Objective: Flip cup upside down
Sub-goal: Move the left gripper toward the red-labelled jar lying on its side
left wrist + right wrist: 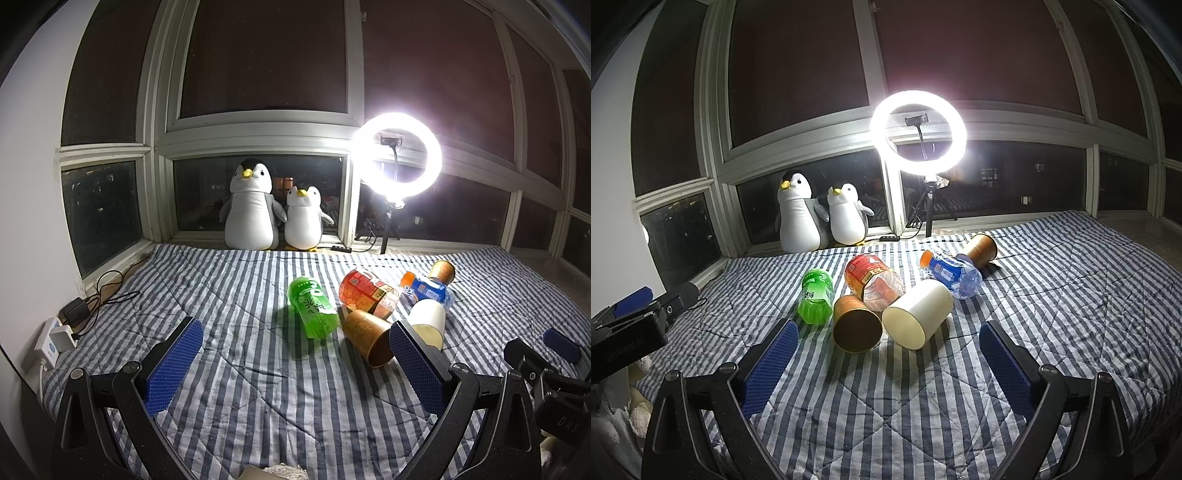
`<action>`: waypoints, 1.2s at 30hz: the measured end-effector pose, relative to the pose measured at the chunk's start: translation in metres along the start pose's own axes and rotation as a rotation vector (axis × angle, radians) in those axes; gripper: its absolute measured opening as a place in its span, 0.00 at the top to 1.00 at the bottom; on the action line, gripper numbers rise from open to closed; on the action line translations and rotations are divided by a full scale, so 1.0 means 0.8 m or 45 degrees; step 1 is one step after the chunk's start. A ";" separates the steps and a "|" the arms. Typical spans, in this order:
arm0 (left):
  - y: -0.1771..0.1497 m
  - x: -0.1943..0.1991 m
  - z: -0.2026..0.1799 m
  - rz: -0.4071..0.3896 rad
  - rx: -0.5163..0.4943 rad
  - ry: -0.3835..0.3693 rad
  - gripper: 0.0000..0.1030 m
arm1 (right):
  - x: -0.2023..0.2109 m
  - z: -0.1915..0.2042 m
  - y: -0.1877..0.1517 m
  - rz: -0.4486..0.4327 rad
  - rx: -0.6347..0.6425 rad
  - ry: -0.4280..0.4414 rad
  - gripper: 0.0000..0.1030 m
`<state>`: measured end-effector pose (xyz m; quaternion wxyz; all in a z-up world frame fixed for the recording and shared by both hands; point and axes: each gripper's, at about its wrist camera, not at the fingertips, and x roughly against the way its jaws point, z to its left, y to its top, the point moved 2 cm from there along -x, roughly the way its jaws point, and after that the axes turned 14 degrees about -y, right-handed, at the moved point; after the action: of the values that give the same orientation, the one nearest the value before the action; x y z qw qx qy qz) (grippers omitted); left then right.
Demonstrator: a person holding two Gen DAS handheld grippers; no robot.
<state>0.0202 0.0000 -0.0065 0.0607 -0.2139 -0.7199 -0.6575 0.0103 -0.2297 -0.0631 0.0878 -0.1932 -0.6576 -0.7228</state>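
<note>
- Lying on its side on the quilt [923, 406], the white cup [918, 314] touches the brown cup [855, 323] and red bottle [873, 282].
- Both grippers, right [886, 365] and left [295, 365], hover spread, empty.
- Nudging could roll the neighbours; thin walls may crush.

Near quilt [886, 424] bare in front of both grippers. Brown cup [855, 325] wedged: green bottle [814, 299] left, white cup [918, 314] right, red bottle [873, 282] behind. Right of white cup open.
</note>
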 end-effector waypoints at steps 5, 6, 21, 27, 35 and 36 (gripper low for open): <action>-0.001 -0.001 -0.002 0.003 -0.002 -0.002 0.01 | 0.000 0.001 0.000 0.000 0.001 0.000 0.05; -0.001 -0.002 -0.003 0.006 -0.004 -0.003 0.01 | -0.001 -0.001 0.000 0.001 0.000 -0.001 0.05; 0.002 -0.049 -0.005 0.130 0.011 -0.055 0.01 | -0.009 -0.018 -0.003 0.016 -0.021 -0.022 0.05; 0.014 -0.091 -0.011 0.233 0.042 -0.112 0.01 | -0.015 -0.029 -0.005 0.029 -0.038 -0.039 0.05; 0.034 -0.157 -0.029 0.355 0.102 -0.184 0.01 | -0.023 -0.047 -0.008 0.042 -0.063 -0.062 0.05; 0.037 -0.167 -0.031 0.374 0.112 -0.191 0.01 | -0.024 -0.050 -0.008 0.043 -0.065 -0.066 0.05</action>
<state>0.1472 -0.0536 -0.0255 0.1116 -0.3624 -0.7114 -0.5918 0.0187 -0.2705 -0.0790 0.0781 -0.2253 -0.6376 -0.7326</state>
